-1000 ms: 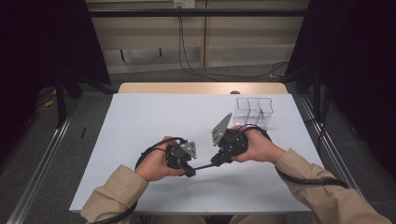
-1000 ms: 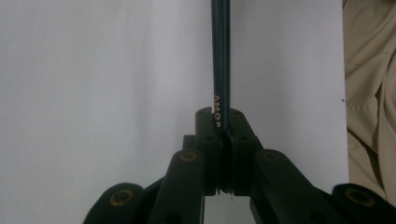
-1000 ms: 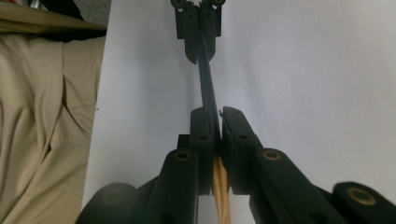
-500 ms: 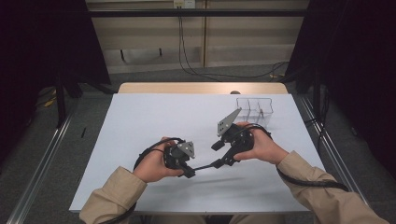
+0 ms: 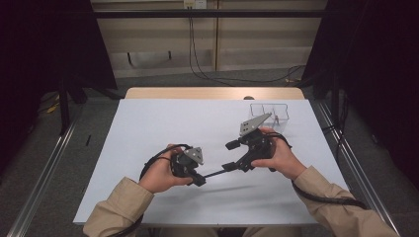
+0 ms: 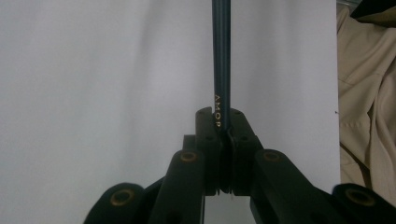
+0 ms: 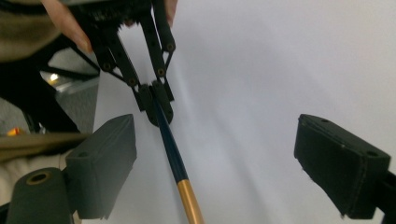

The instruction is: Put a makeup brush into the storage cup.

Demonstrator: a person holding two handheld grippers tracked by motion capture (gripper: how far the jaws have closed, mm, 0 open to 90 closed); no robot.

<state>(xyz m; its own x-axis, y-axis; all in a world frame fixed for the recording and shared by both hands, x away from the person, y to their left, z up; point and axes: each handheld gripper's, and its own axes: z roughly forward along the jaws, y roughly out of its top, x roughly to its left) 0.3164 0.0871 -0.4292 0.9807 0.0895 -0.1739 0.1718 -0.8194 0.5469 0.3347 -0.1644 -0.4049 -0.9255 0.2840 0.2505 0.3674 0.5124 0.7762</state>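
Handover of a slim dark pen (image 6: 221, 60) appears to be the step in hand. The pen is clamped at one end between the closed jaws of the left gripper (image 5: 197, 180), and in the high view it is held low over the white table (image 5: 163, 123), stretched from that gripper toward the right gripper (image 5: 230, 155). The jaws of the right gripper are spread wide and nothing is held in them; in the right gripper view the pen's gold end (image 7: 190, 203) is seen lying between the two pads, touching neither. For the next move, the right jaws would probably have to be closed squarely on the gold end, with the pen kept centred between the pads, before the left grip is eased. Since the shaft is thin and smooth, a slip or a twist could follow if it is pinched off centre. A clear wire-framed holder (image 5: 269, 112) stands near the far right edge of the table, well apart from both grippers; what it contains is too small to be told. Nothing is seen lying between the grippers and that holder.
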